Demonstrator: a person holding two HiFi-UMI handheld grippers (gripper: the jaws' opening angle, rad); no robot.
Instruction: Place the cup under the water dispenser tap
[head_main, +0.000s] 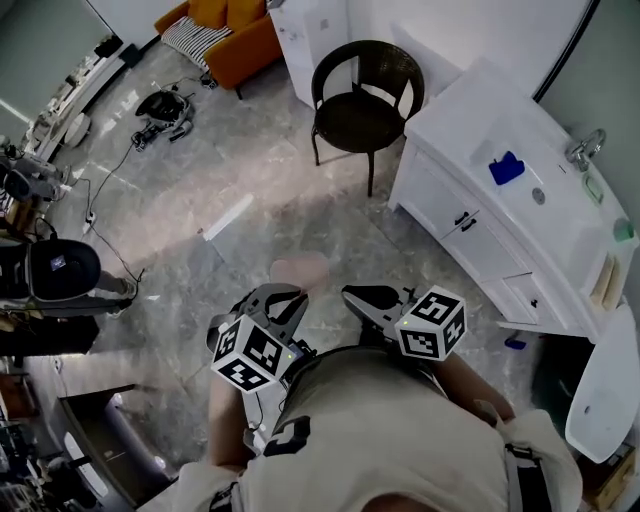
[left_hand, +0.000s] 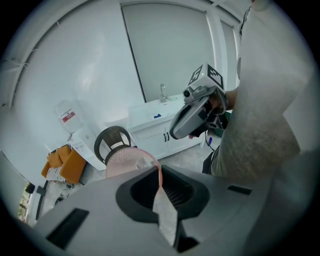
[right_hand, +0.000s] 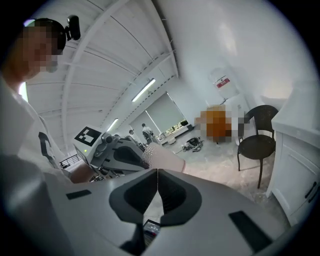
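A pink translucent cup (head_main: 300, 271) hangs over the grey floor in front of the person. My left gripper (head_main: 284, 299) is shut on the cup's rim; in the left gripper view the cup (left_hand: 128, 158) sticks out past my left gripper (left_hand: 160, 173), with its wall pinched between the jaws. My right gripper (head_main: 366, 298) is beside it, shut and holding nothing. In the right gripper view my right gripper (right_hand: 157, 176) has its jaws closed together, and the cup (right_hand: 161, 158) shows to the left. The water dispenser (right_hand: 225, 85), white with a bottle on top, stands against the far wall beside the chair.
A dark wicker chair (head_main: 365, 95) stands ahead on the marble floor. A white sink cabinet (head_main: 520, 205) runs along the right. An orange sofa (head_main: 232, 35) is at the back, and cables and gear (head_main: 160, 108) lie at the left. A black machine (head_main: 60, 275) stands near left.
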